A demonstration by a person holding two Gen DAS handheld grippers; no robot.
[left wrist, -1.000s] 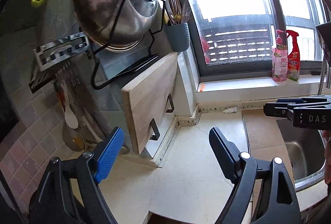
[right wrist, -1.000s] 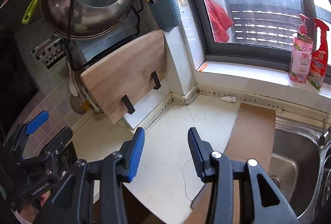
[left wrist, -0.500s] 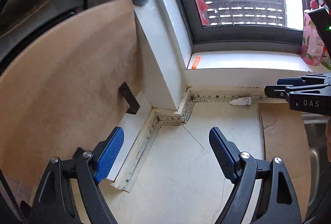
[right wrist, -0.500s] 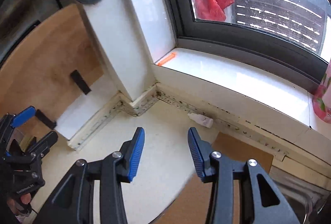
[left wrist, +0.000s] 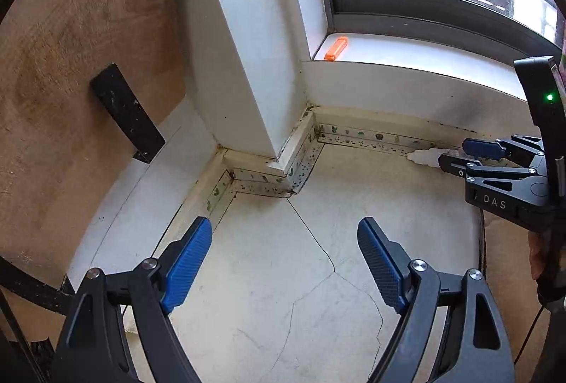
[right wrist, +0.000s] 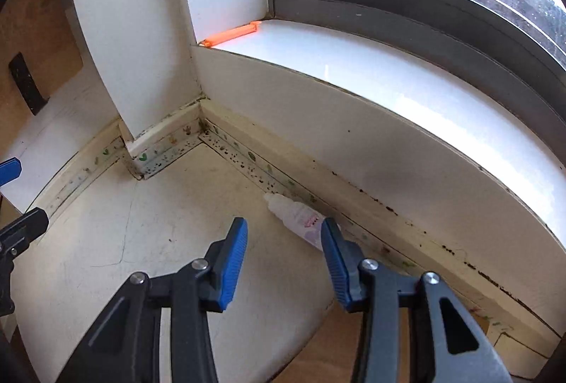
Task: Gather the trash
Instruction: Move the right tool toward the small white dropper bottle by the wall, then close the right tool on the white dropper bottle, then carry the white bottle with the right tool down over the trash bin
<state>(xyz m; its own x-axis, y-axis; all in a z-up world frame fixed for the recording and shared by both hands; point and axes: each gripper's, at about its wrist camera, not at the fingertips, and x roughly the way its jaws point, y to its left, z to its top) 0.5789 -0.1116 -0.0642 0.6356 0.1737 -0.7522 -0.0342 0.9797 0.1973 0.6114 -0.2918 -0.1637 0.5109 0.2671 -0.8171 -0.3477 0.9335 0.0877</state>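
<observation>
- countertop (left wrist: 269, 280): pale, cracked, grimy speckled sealing strip along the wall base
- wooden cutting board (left wrist: 70, 71): leans at far left, black bracket on its face
- window sill (right wrist: 353, 71): white, above the counter's back edge, small orange stick (right wrist: 230, 34) in its corner
- left gripper (left wrist: 284, 262): jaws wide apart, nothing between them, over bare counter
- right gripper (right wrist: 283, 252): jaws partly open, gripping nothing; its right finger (right wrist: 334, 252) overlaps the bottle's near end, contact unclear
- small white dropper bottle (right wrist: 297, 215): lies on its side on the counter against the sealing strip under the sill, cap pointing toward the corner
</observation>
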